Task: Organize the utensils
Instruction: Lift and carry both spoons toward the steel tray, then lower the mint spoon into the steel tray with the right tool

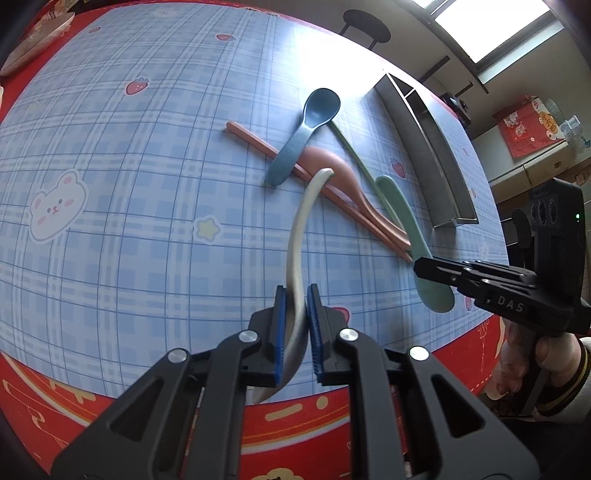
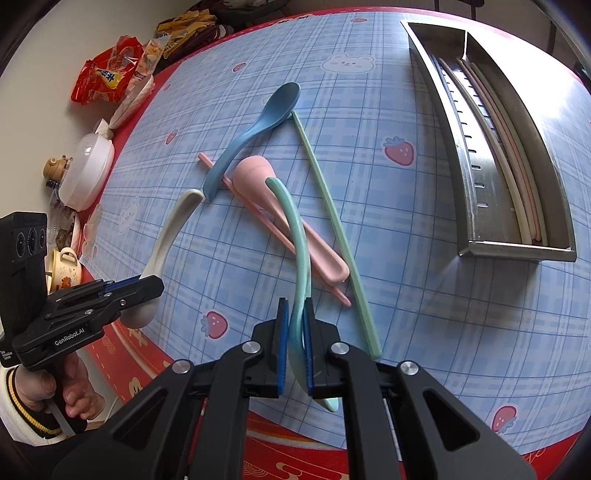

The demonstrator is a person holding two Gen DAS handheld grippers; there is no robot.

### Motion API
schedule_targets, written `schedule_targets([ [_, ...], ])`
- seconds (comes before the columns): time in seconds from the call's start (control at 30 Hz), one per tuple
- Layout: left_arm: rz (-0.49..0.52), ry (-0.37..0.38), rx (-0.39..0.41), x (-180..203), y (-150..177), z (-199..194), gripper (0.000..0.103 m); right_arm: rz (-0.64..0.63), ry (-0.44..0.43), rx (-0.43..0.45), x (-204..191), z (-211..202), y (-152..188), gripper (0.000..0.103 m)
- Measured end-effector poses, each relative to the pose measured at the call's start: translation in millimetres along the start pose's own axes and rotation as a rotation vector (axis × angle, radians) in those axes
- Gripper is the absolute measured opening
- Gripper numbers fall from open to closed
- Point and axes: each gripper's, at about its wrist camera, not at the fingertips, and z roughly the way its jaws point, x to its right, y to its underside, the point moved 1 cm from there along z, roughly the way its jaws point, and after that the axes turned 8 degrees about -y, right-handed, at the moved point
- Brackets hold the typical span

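My left gripper [image 1: 295, 291] is shut on the white spoon [image 1: 299, 229] near its bowl; the handle reaches toward the pile. My right gripper [image 2: 295, 306] is shut on the green spoon [image 2: 295, 229], whose handle lies across the pink spoon [image 2: 295, 236]. In the pile lie the blue spoon [image 2: 258, 125], a pink chopstick [image 2: 210, 162] and a green chopstick [image 2: 332, 221]. The metal tray [image 2: 517, 253] stands to the right with several chopsticks in its long compartment. Each view shows the other gripper: the right gripper [image 1: 417, 266] and the left gripper [image 2: 155, 286].
Snack bags [image 2: 107, 77], a white lidded bowl [image 2: 86, 170] and a small cup [image 2: 64, 269] crowd the table's left side. A plate [image 1: 37, 40] sits at the far corner. A stool [image 1: 365, 31] stands beyond the table. A red cloth border [image 1: 461, 354] marks the near edge.
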Motion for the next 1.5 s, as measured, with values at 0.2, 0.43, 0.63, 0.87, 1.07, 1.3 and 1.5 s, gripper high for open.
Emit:
schedule_targets([
  [0.2, 0.029, -0.025, 0.030, 6, -9, -13, 0.015, -0.017, 0.032, 0.040, 2, -18, -7, 0.008],
  [0.43, 0.062, -0.030, 0.065, 17, -32, -27, 0.015, -0.003, 0.085, 0.094, 19, -44, -16, 0.008],
  [0.63, 0.099, -0.017, 0.087, 37, -55, -34, 0.015, 0.026, 0.107, 0.139, 37, -65, -23, 0.008],
  [0.87, 0.131, 0.020, 0.078, 70, -80, -25, 0.015, 0.059, 0.127, 0.181, 58, -84, -32, 0.008],
  [1.07, 0.145, 0.055, 0.052, 100, -102, -11, 0.015, 0.082, 0.144, 0.201, 72, -95, -36, 0.008],
  [1.3, 0.122, 0.087, 0.025, 124, -129, 8, 0.015, 0.111, 0.162, 0.207, 90, -101, -43, 0.008],
  [1.5, 0.058, 0.125, -0.022, 143, -145, 35, 0.015, 0.151, 0.163, 0.202, 107, -98, -50, 0.008],
])
